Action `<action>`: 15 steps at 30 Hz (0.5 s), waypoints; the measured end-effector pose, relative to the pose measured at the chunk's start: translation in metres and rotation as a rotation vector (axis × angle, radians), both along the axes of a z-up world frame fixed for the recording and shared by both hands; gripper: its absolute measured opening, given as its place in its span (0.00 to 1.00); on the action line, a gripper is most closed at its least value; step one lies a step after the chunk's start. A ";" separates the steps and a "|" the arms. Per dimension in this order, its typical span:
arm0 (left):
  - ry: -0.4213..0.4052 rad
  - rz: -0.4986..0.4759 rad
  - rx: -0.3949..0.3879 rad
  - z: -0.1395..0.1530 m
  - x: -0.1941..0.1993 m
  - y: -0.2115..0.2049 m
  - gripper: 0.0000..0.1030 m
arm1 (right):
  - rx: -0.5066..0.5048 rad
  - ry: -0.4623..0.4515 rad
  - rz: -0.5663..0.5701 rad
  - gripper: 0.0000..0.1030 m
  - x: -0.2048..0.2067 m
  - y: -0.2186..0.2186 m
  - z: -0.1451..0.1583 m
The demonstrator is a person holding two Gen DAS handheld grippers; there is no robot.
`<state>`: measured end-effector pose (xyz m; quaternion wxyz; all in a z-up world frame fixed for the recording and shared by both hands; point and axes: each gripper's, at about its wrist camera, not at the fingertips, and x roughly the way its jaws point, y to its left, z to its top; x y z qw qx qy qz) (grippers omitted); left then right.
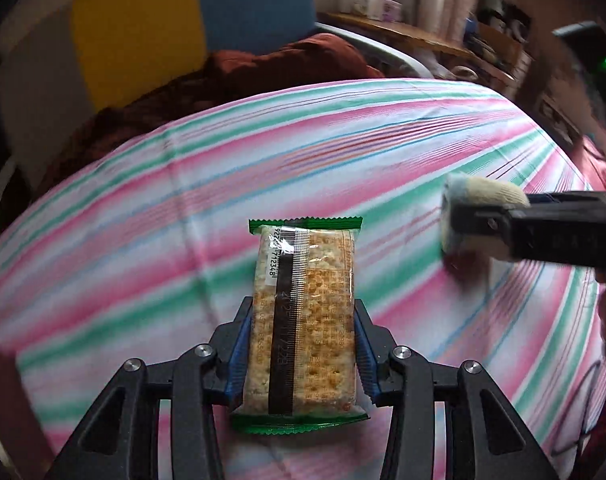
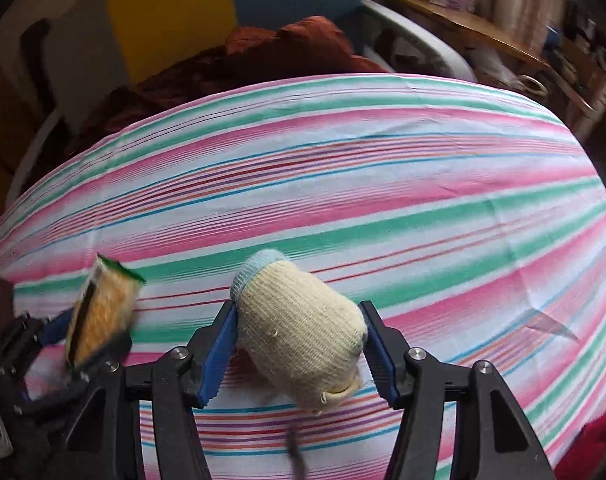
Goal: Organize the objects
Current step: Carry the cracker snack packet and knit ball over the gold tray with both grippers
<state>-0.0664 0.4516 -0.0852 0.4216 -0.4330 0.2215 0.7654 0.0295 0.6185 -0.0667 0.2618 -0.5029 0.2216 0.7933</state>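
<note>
My left gripper (image 1: 303, 344) has its blue ribbed pads pressed on both long sides of a cracker packet (image 1: 303, 320), a flat rectangular pack in clear crinkly film with green serrated ends and a dark seam strip down its back. Its long axis runs from 6 to 12 o'clock in the left wrist view, the far end pointing away over the striped cloth (image 1: 263, 168). From the right wrist view the same packet (image 2: 103, 316) sits at 9 o'clock, tilted and blurred.

My right gripper (image 2: 299, 340) is closed about a rolled knitted sock (image 2: 299, 332), cream ribbed yarn with a pale blue cuff, a soft rounded lump with the cuff pointing to 11 o'clock. Both pads meet its sides.

The cloth is thin cotton in pink, green and white stripes, creased in folds. Past its far edge at 12 o'clock lies a rust-brown blanket (image 1: 263, 68); at 1 o'clock a wooden shelf (image 1: 403, 32) carries small boxes, too blurred to read.
</note>
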 end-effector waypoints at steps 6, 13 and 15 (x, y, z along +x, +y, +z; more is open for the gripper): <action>0.001 0.094 0.053 -0.002 0.025 -0.047 0.44 | -0.015 0.040 0.207 0.58 -0.015 -0.046 0.006; 0.049 0.122 0.081 -0.006 0.043 -0.066 0.44 | -0.011 0.035 0.278 0.58 -0.016 -0.060 0.002; 0.062 0.123 0.086 -0.007 0.045 -0.068 0.44 | -0.014 0.035 0.277 0.58 -0.016 -0.057 0.001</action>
